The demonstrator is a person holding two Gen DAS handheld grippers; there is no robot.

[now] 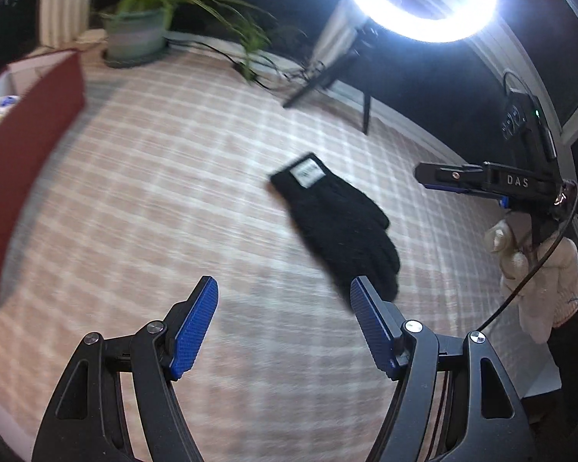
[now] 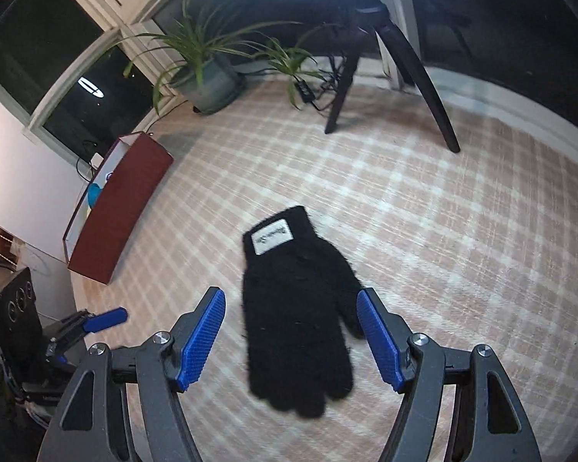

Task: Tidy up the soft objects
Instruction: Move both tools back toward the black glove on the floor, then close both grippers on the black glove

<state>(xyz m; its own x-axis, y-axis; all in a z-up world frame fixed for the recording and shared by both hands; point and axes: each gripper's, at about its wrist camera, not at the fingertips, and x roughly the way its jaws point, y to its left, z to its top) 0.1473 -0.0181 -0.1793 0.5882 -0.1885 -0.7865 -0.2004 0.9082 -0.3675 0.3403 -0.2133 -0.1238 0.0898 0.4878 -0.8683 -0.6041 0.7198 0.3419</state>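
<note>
A: Start with the biggest thing: the pink-and-white checked tablecloth (image 2: pixel 424 231). What lies on it?

B: One black fuzzy knit glove (image 2: pixel 296 308), flat near the cloth's middle, well apart from the dark red open-topped box (image 2: pixel 123 208) at the cloth's left edge. A potted green plant (image 2: pixel 208 81) and the black tripod legs (image 2: pixel 397 77) of a lamp stand at the far edge.

A: How does the glove lie?

B: Its long axis runs from the cuff, on the far side, to the fingertips, which point back toward both grippers.

A: Which gripper is nearer?

B: The right gripper (image 2: pixel 291 340), I judge. Its blue-padded jaws are spread and empty, and the glove's finger end sits between them in the right wrist view. The left gripper (image 1: pixel 285 331) is also spread and empty; the glove lies ahead and off to its right.

A: Any writing?

B: A white label (image 2: pixel 271 238) on the cuff carries script too small to read. The right gripper's body (image 1: pixel 520 183) reads "DAS".
</note>
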